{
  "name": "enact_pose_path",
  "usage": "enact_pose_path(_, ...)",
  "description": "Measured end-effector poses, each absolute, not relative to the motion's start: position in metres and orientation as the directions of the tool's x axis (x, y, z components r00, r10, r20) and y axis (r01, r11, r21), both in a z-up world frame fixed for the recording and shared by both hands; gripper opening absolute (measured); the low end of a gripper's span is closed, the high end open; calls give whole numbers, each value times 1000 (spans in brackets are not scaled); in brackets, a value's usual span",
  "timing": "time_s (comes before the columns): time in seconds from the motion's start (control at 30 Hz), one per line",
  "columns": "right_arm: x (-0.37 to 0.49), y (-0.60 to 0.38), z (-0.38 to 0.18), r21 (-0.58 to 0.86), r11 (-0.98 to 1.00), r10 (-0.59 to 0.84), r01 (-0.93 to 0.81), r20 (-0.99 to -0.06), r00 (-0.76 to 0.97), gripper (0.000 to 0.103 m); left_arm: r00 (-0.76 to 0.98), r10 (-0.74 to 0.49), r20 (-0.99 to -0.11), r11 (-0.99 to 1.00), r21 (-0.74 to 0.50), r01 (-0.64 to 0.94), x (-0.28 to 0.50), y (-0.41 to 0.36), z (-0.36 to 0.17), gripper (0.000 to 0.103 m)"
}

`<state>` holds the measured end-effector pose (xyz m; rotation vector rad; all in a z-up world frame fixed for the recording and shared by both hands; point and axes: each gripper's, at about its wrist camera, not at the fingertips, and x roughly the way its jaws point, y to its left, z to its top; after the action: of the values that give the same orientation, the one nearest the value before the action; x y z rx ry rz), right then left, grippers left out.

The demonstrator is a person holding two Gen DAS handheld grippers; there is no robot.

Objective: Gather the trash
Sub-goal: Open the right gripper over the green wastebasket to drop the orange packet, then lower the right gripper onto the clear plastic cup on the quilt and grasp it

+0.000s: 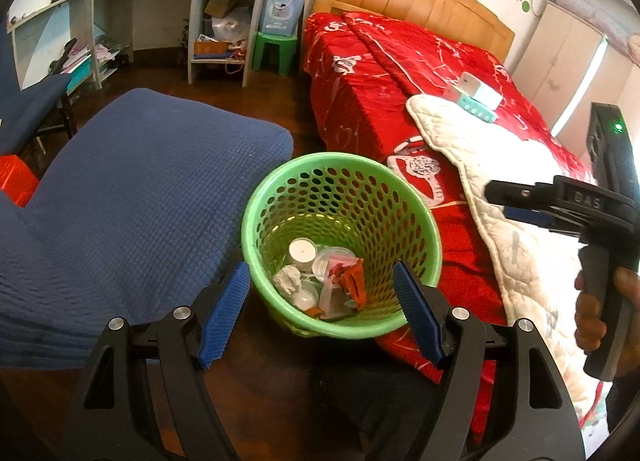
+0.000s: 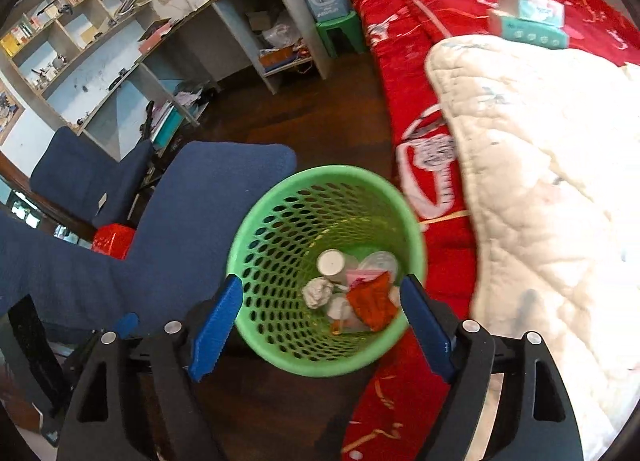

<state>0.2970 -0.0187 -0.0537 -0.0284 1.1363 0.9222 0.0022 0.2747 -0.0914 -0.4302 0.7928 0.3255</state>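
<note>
A green perforated wastebasket (image 1: 340, 159) (image 2: 320, 173) stands on the dark wooden floor between a blue seat and the bed. At its bottom lie a crumpled paper ball (image 1: 289, 279) (image 2: 318, 291), an orange wrapper (image 1: 354, 283) (image 2: 372, 303), a white round lid (image 1: 302, 251) (image 2: 331, 262) and clear plastic pieces. My left gripper (image 1: 321, 266) hovers over the basket, open, with nothing held. My right gripper (image 2: 320, 280) also hangs above the basket mouth, open and empty. In the left wrist view the right gripper (image 1: 500, 203) shows at the right, gripped by a hand (image 1: 592, 313).
A blue cushioned seat (image 1: 140, 181) is left of the basket. The bed with a red blanket (image 1: 380, 81) and white quilt (image 1: 500, 181) is to the right, with tissue boxes (image 1: 478, 97) on it. A green stool (image 1: 276, 49), cluttered desk shelves (image 1: 224, 21) and a red box (image 1: 14, 177) stand farther off.
</note>
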Motion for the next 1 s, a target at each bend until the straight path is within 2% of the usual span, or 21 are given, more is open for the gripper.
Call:
enact_pose_path(0.33, 325, -117, -37, 368, 744, 569, -558, -787, 238, 85, 665, 67, -744, 898, -245, -364, 25, 241, -89, 73)
enact_pose_path(0.6, 367, -229, -20, 327, 853, 482, -406, -792, 374, 90, 664, 21, -747, 922, -242, -301, 47, 210, -84, 73)
enact_pose_path(0.77, 400, -307, -21, 387, 888, 458, -249, -796, 397, 91, 657, 0, -754, 938, -227, -261, 59, 188, -84, 75)
enact_pose_path(1.0, 432, -366, -44, 441, 892, 446, -104, -812, 377, 92, 645, -23, -763, 954, -211, -215, 72, 162, -84, 75)
